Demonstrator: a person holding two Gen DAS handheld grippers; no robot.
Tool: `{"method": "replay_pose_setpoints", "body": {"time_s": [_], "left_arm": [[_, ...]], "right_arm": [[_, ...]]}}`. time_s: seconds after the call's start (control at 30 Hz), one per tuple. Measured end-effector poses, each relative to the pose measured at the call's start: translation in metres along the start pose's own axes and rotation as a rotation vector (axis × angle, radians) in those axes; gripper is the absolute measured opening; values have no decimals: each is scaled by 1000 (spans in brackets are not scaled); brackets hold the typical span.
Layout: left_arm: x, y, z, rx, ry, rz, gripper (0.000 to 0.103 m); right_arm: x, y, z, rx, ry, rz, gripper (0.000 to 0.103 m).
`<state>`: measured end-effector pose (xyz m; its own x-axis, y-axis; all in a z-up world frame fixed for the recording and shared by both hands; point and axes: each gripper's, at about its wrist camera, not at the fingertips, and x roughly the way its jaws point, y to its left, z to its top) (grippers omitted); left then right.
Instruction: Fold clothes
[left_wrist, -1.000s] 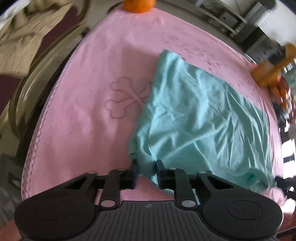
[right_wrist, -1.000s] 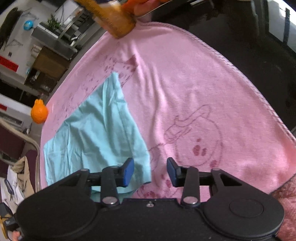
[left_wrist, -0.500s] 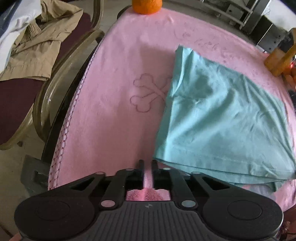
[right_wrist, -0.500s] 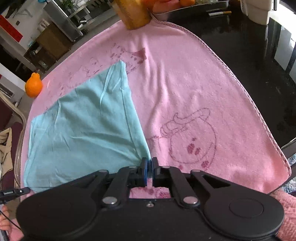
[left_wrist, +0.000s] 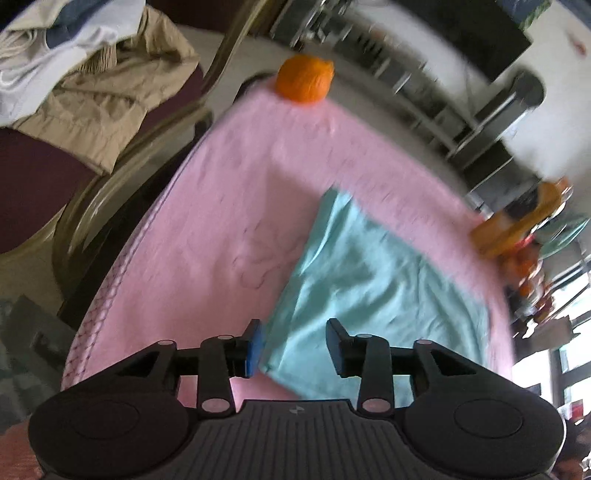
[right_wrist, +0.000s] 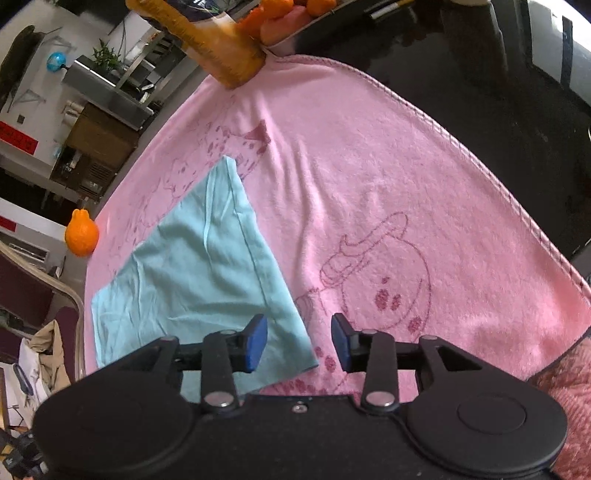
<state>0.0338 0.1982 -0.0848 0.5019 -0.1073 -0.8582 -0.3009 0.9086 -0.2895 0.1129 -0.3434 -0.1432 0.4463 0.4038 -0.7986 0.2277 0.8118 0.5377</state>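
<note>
Teal garment (right_wrist: 199, 273) lies folded flat on the pink towel (right_wrist: 369, 177), both hand-held grippers (left_wrist: 293, 345) (right_wrist: 298, 341) spread wide and empty, so little folding seems left.

Ahead of the right gripper (right_wrist: 295, 343), whose matt black plastic body carries blue pads, the teal garment (right_wrist: 199, 273) is thin, smooth, creased cloth on a fuzzy pink towel (right_wrist: 369, 166); beyond, the dark tabletop (right_wrist: 498, 92) looks glossy.
</note>
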Motion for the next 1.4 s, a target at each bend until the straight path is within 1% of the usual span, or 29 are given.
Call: {"method": "replay_pose_setpoints", "body": {"time_s": [0.07, 0.1, 0.2, 0.23, 0.27, 0.3, 0.33, 0.4, 0.47, 0.53, 0.57, 0.6, 0.63, 0.73, 0.77, 0.8, 0.87, 0.9, 0.97, 1.0, 1.07, 1.13, 1.23, 1.33, 1.4], "left_arm": [[0, -2, -1, 4, -2, 7, 42], [0, -3, -1, 6, -3, 10, 39], [10, -16, 0, 56, 6, 28, 35], [14, -21, 0, 74, 9, 34, 29], [18, -26, 1, 93, 13, 41, 26], [19, -29, 0, 105, 10, 51, 8], [19, -31, 0, 114, 4, 64, 3], [23, -34, -2, 137, 16, 92, 3], [28, -37, -5, 177, 32, 130, 4], [19, -38, -3, 189, 4, 120, 11], [14, -38, -2, 192, -14, 110, 18], [9, -38, -1, 195, -32, 101, 22], [3, -38, 0, 198, -50, 91, 22], [-13, -38, 4, 208, -105, 62, 21], [-19, -38, 5, 211, -123, 52, 21], [-26, -38, 10, 202, -150, 27, 23], [-37, -41, 26, 180, -202, -25, 27], [-38, -45, 35, 174, -215, -38, 30], [-39, -51, 53, 162, -242, -63, 31], [-34, -55, 63, 162, -248, -61, 32], [-19, -57, 81, 161, -245, -49, 32], [1, -57, 98, 144, -225, -46, 35], [34, -50, 113, 114, -174, -38, 35], [63, -47, 125, 105, -109, 4, 34], [74, -49, 133, 105, -103, 2, 34]], "right_arm": [[2, 4, -1, -27, 0, -13, 37], [3, 7, -2, -41, 1, -20, 37], [6, 14, -4, -87, -8, -51, 36], [7, 15, -5, -101, -11, -59, 29], [8, 17, -6, -114, -12, -63, 25], [9, 18, -7, -126, -11, -66, 15], [10, 19, -7, -138, -9, -69, 4], [11, 22, -8, -167, -9, -87, 2], [14, 25, -10, -200, 5, -130, 2], [18, 28, -12, -234, 23, -178, 2], [18, 28, -12, -239, 24, -187, 2], [17, 29, -13, -238, 22, -188, 3], [15, 29, -13, -236, 20, -189, 7], [-4, 33, -9, -195, -27, -97, 11], [-13, 36, -6, -177, -43, -49, 13], [-23, 40, -3, -158, -59, 7, 17], [-41, 56, 6, -157, -107, 77, 20], [-48, 66, 11, -169, -134, 104, 23], [-58, 87, 23, -194, -184, 146, 27], [-61, 97, 31, -204, -209, 165, 30], [-55, 109, 47, -213, -240, 187, 31], [-45, 118, 64, -215, -258, 203, 34], [-13, 113, 90, -172, -253, 202, 39], [29, 89, 103, -105, -223, 169, 40], [53, 73, 106, -35, -157, 129, 40]]}}
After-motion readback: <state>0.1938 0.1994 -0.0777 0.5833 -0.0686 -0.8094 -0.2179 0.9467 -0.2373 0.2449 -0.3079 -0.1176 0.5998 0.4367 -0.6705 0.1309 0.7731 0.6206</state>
